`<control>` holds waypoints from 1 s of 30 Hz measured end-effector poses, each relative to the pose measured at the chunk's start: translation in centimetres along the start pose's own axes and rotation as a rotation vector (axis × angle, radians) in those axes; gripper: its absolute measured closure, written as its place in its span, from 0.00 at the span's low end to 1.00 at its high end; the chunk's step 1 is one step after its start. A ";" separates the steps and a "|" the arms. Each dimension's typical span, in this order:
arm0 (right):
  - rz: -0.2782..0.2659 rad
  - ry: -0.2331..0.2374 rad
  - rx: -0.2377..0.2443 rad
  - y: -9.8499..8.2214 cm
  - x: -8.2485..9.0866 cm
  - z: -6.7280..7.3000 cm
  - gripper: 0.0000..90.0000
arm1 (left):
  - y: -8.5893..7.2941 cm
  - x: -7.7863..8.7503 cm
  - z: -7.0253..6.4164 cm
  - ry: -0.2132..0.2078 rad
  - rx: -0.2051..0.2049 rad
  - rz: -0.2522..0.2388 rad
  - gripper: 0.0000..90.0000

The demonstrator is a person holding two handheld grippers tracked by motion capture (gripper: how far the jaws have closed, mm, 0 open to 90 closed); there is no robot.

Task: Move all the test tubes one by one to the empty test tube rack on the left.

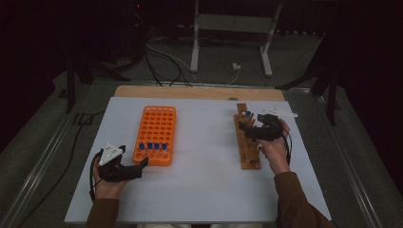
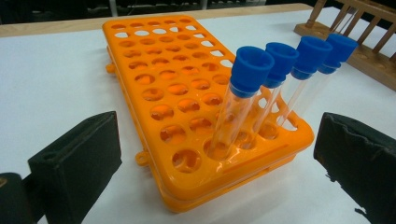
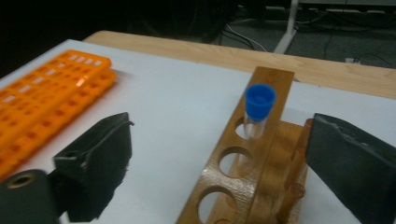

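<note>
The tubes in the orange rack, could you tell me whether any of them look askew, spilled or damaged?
Nothing stands out. Four blue-capped tubes stand side by side in the near row of the orange rack, caps on and leaning alike. One more capped tube sits upright in the wooden rack. No spill shows on the white table.

Wooden rack (image 3: 254,177) cut off below.

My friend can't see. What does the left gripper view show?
Four clear test tubes with blue caps stand in a row at the near end of an orange rack on a white table. The left gripper has its black jaws open, one on each side.
</note>
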State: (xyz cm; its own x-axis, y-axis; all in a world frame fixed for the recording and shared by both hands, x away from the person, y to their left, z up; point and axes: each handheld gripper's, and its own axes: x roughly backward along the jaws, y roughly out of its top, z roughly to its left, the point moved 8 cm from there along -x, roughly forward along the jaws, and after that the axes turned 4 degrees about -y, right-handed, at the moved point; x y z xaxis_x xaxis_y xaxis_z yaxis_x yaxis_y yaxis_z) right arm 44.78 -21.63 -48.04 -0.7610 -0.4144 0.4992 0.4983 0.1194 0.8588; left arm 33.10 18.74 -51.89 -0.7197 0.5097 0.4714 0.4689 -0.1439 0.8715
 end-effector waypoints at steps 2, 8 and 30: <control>0.014 0.004 0.002 -0.2 -0.4 -0.1 0.18 | 0.0 0.0 0.0 0.001 -0.003 0.001 0.02; 0.054 -0.043 0.001 -0.9 -1.7 -0.8 0.41 | 0.0 0.0 0.0 0.000 0.002 0.001 0.02; 0.098 -0.128 0.119 0.1 -3.7 -0.9 0.81 | -0.1 -0.1 0.1 0.000 0.006 0.004 0.02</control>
State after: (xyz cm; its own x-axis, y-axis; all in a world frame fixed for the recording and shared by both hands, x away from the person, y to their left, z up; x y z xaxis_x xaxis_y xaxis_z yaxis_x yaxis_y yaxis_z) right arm 47.98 -20.87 -49.86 -0.7615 -0.2781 0.5855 0.5262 0.2623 0.8089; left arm 33.18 18.80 -52.07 -0.7181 0.5088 0.4749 0.4750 -0.1404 0.8687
